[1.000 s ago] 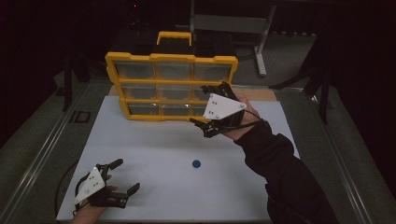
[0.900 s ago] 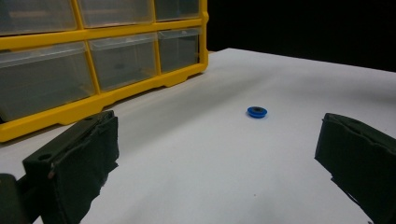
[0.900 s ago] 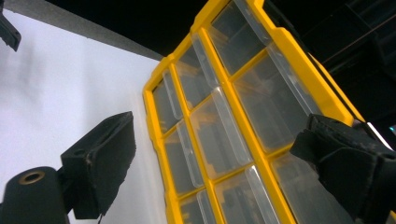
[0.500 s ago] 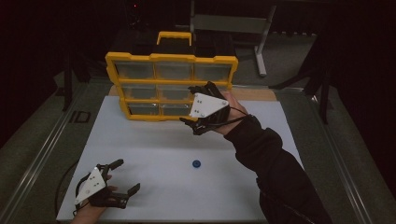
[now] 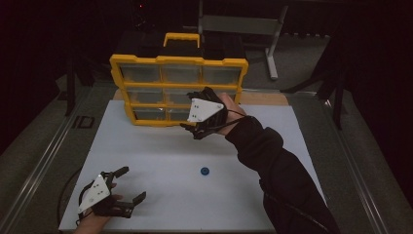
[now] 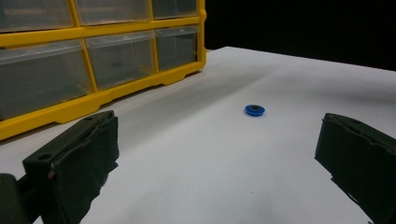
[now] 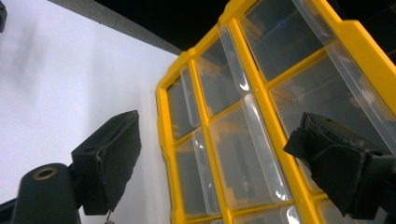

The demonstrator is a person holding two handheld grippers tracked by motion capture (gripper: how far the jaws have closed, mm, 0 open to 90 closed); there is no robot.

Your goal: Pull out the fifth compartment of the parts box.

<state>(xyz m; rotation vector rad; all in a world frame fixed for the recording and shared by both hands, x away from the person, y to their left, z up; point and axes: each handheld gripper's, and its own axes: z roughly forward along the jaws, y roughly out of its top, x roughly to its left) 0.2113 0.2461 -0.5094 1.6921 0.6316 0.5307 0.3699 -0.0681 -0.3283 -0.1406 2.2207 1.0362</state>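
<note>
A yellow organizer (image 5: pixel 178 105) with clear plastic drawers stands upright at the back of the white table (image 5: pixel 160 156). My right gripper (image 5: pixel 189 111) is open, held in the air right in front of its lower drawers. In the right gripper view the frame (image 7: pixel 275 135) and a clear drawer (image 7: pixel 243 154) lie between the spread jaws, with nothing gripped. A small blue disc (image 5: pixel 204 171) lies flat on the table, also seen as the blue disc (image 6: pixel 254 110) ahead of my left gripper (image 6: pixel 215 154). That left gripper (image 5: pixel 133 183) rests open at the near left.
A grey metal stand (image 5: pixel 243 24) sits behind the organizer in the dark. Metal rails run along the table's left edge (image 5: pixel 44 161) and right edge (image 5: pixel 350 161). The person's dark sleeve (image 5: pixel 277 175) crosses the table's right half.
My right gripper has moved left along the organizer's front, from its right column toward the middle. The left gripper and blue disc have stayed put.
</note>
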